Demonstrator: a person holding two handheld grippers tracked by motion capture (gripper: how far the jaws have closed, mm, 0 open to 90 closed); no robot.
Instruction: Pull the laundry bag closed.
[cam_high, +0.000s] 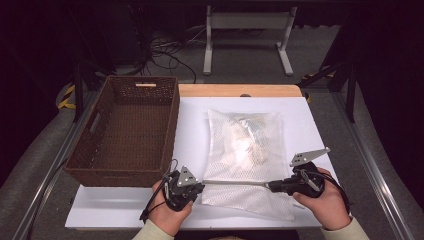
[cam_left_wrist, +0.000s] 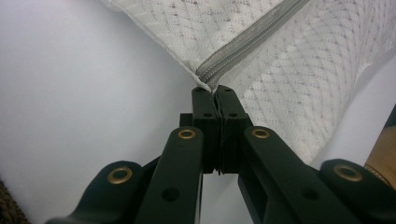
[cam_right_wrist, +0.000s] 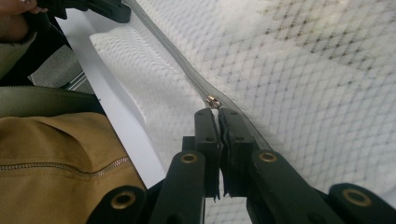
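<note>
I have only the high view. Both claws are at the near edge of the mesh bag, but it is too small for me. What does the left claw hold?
Observer: In the left gripper view, the left claw is shut on the corner of the mesh bag, right at the end of the grey zipper.
Operator: And the right claw, is it on the fabric too?
Observer: No. In the right gripper view, the right claw is shut at the small metal zipper slider, apparently on its pull.
Operator: Is the zipper closed there?
Observer: From the slider toward the left claw, the zipper looks closed.
</note>
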